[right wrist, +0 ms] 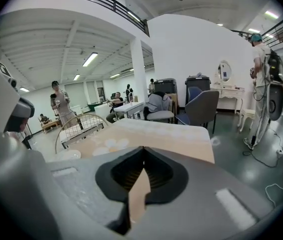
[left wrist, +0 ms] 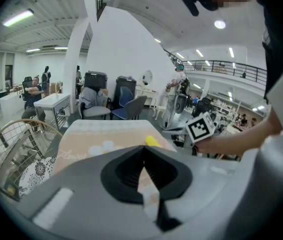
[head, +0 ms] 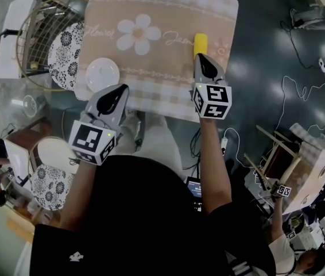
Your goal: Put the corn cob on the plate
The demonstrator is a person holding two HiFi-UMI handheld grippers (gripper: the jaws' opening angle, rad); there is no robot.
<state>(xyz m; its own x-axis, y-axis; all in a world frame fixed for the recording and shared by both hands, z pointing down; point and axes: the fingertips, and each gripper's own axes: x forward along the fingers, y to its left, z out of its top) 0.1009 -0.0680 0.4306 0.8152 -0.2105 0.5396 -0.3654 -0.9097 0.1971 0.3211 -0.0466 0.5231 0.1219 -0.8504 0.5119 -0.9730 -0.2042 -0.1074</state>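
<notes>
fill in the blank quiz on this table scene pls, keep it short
1. The corn is coloured ___.
2. The white plate holds ___.
3. The right tongs are nearer the corn; the left tongs are nearer the white ___.
4. Both tongs are ___.
Missing: yellow; nothing; plate; shut

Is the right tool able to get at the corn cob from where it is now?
Probably yes. The corn cob lies on the cloth just ahead of the right tool, with nothing between them. Its jaws are shut, so they must open first.
</notes>
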